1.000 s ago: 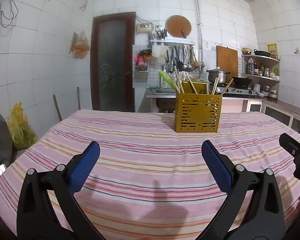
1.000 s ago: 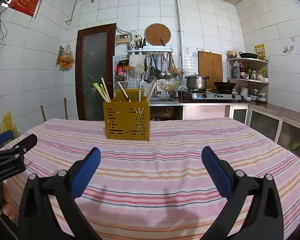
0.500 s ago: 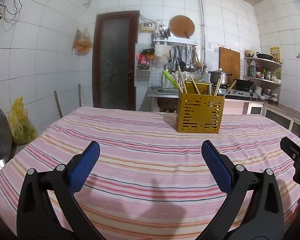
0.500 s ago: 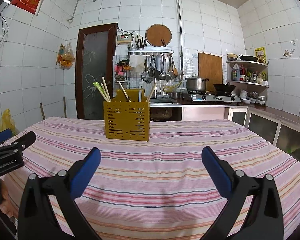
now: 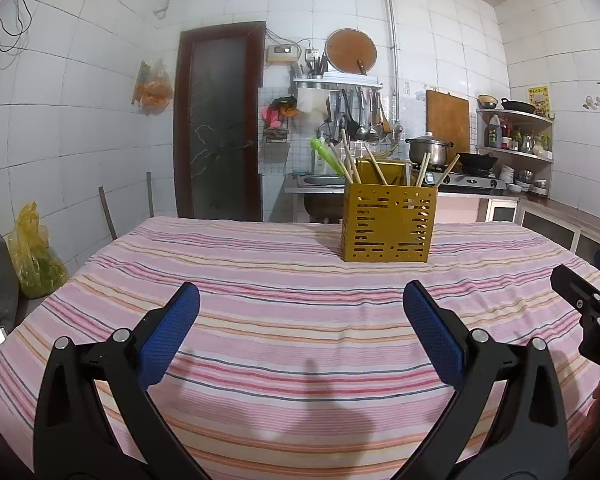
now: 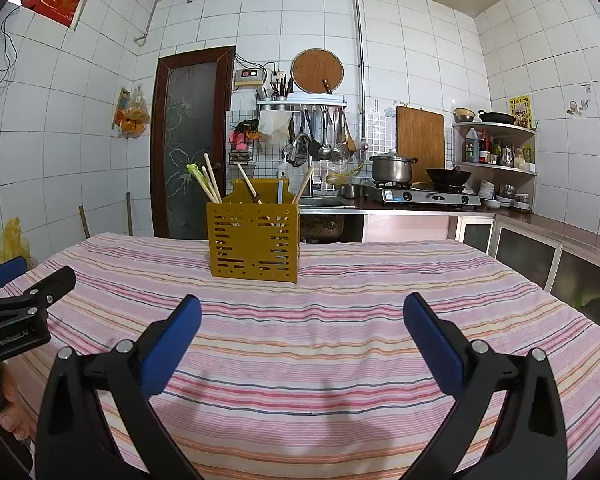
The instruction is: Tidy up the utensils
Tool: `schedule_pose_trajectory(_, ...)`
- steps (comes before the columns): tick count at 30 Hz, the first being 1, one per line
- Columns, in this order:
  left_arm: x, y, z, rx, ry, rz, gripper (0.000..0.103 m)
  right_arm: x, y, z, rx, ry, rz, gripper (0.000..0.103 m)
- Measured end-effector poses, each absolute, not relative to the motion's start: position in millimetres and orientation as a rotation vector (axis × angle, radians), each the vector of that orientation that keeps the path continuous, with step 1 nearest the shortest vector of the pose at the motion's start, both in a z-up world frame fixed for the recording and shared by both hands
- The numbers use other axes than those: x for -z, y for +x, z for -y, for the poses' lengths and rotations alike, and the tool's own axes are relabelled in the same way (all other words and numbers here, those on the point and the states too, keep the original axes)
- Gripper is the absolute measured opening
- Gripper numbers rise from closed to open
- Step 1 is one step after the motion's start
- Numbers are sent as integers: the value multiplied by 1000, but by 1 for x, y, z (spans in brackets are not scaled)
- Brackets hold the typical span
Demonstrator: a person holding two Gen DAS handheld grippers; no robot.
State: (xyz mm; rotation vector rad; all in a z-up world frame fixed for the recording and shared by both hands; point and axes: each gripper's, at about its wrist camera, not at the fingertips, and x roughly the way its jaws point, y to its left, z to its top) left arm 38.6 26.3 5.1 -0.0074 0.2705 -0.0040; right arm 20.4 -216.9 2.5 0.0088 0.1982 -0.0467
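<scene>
We hold the left gripper [image 5: 300, 330] and the right gripper [image 6: 302, 334] side by side above the striped cloth [image 5: 284, 292], both spread wide with nothing between their blue pads [image 5: 168, 334]. The caddy [image 5: 388, 224] stands upright on the cloth well ahead of us, toward the far edge of the table. Wooden chopsticks [image 5: 376, 168] and a green utensil [image 5: 326, 156] lean out of its top. From the right wrist view the caddy [image 6: 254, 238] sits ahead and to the left, and the tip of the left gripper [image 6: 24, 312] shows at the left edge. A stove [image 6: 420, 196] and a pot [image 6: 392, 166] stand behind.
</scene>
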Motion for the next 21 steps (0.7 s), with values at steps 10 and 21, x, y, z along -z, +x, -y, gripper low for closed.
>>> schedule_pose_trajectory(10,-6,37,-26,6,-8,-266,98,-3,20,218,46,7,-197,99)
schedule_pose_trajectory(21,-6,36,-25,6,-10,-267,98,-3,20,219,46,7,-198,99)
